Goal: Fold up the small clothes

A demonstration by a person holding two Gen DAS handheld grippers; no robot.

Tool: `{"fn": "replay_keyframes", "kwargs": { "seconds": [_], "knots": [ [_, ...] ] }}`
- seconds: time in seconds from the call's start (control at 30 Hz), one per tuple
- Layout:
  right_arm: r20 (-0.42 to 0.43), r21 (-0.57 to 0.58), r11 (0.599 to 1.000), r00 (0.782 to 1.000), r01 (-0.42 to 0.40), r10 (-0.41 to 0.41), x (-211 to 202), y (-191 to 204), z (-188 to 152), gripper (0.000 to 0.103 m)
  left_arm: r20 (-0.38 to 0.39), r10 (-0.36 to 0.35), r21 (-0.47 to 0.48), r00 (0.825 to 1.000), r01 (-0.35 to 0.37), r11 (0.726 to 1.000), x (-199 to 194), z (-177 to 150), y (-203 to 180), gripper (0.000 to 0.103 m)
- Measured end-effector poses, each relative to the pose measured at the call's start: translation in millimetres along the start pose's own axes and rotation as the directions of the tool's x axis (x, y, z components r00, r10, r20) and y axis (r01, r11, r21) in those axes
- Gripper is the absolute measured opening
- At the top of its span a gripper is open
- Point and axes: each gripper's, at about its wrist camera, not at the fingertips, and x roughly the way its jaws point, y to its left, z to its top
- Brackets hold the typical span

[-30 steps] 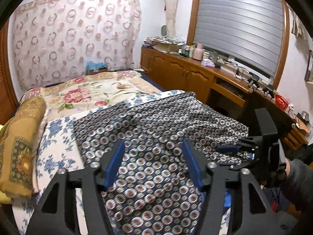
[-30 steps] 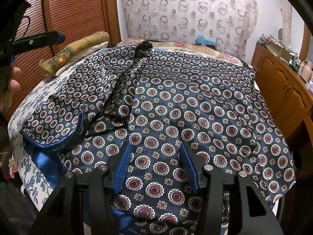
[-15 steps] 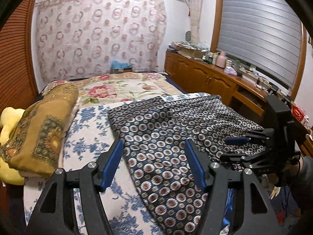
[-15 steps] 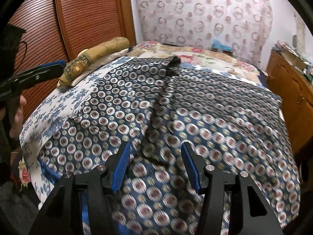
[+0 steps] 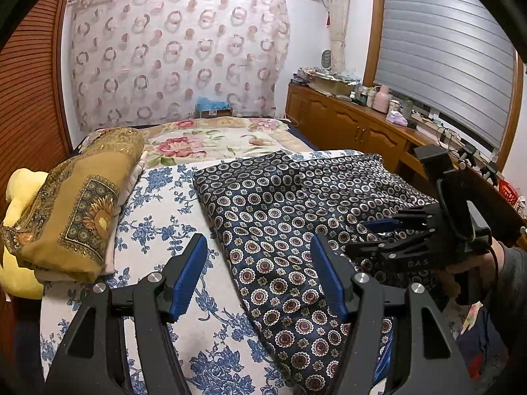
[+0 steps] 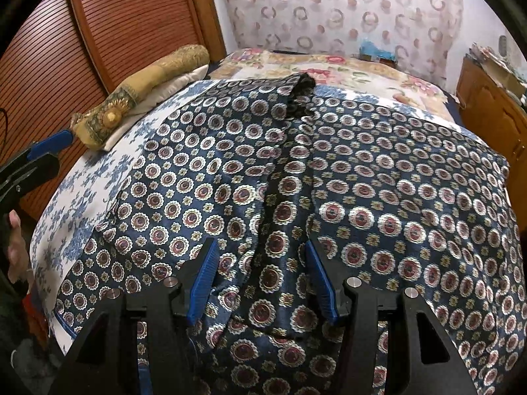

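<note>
Left gripper (image 5: 258, 281) at lower centre of the left wrist view, jaws spread, nothing pinched, hovering over the left edge of the garment (image 5: 296, 230) where it meets the sheet (image 5: 158, 197). Right gripper (image 6: 262, 283) at lower centre of the right wrist view, jaws likewise spread and empty, poised above a raised ridge of cloth running up the middle of the frame; whether the blue pads (image 6: 206, 279) brush the fabric cannot be told. Also seen at right of the left wrist view, held in a gloved hand (image 5: 467, 273), above the garment's right part.

Garment: dark blue with red-and-white medallions, spread wide over the bed, filling most of the right wrist view, one dark corner bunched at upper centre. Blue-flowered sheet showing to its left. Gold pillow (image 5: 75, 204) at left, yellow plush (image 5: 19, 184) behind it. Rose-print quilt (image 5: 204, 138) beyond, wooden cabinets (image 5: 355, 125) at right.
</note>
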Motion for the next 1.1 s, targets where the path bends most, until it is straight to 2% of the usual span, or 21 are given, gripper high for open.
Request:
{"fn": "replay_keyframes", "kwargs": {
  "seconds": [0.1,0.17,0.23,0.3,0.4,0.6,0.83,1.1],
  "knots": [
    [-0.003,-0.044,0.999,1.0,-0.004,0.004,6.2,8.1,3.5,0.056,-0.004,-0.001,0.0,1.0,0.001,1.0,1.2,-2.4,0.1,0.066],
    [-0.002,-0.087,0.996,1.0,0.026,-0.026,8.0,14.7,3.3,0.05,-0.009,-0.003,-0.001,1.0,0.003,1.0,2.3,-3.6,-0.6,0.066],
    [0.001,-0.125,0.991,0.999,0.04,-0.04,10.7,21.1,0.0,0.027,-0.013,-0.007,-0.001,1.0,0.007,1.0,2.8,-4.4,-1.9,0.066],
    [0.002,-0.14,0.99,1.0,0.007,-0.006,12.8,25.5,-0.1,0.007,-0.016,-0.008,0.003,1.0,0.008,1.0,3.9,-4.7,-3.1,0.066],
    [0.029,-0.157,0.987,1.0,0.009,-0.004,9.4,27.4,-1.4,0.004,-0.021,-0.012,0.007,1.0,0.012,1.0,5.0,-5.4,-5.7,0.066],
    [0.096,-0.12,0.992,0.995,0.025,-0.014,-21.1,7.3,-5.4,0.004,-0.024,-0.032,0.006,0.999,0.033,0.999,7.0,-5.8,-11.0,0.066],
    [0.103,-0.057,0.996,0.993,0.071,-0.065,-40.6,-28.0,-25.2,0.004,-0.032,-0.058,0.007,0.998,0.058,0.998,9.7,-5.1,-18.7,0.066],
    [0.139,0.014,0.988,0.978,0.156,-0.157,-78.0,-58.6,-40.6,0.004,-0.047,-0.088,0.025,0.995,0.089,0.996,15.6,0.0,-32.0,0.066]
  ]
}}
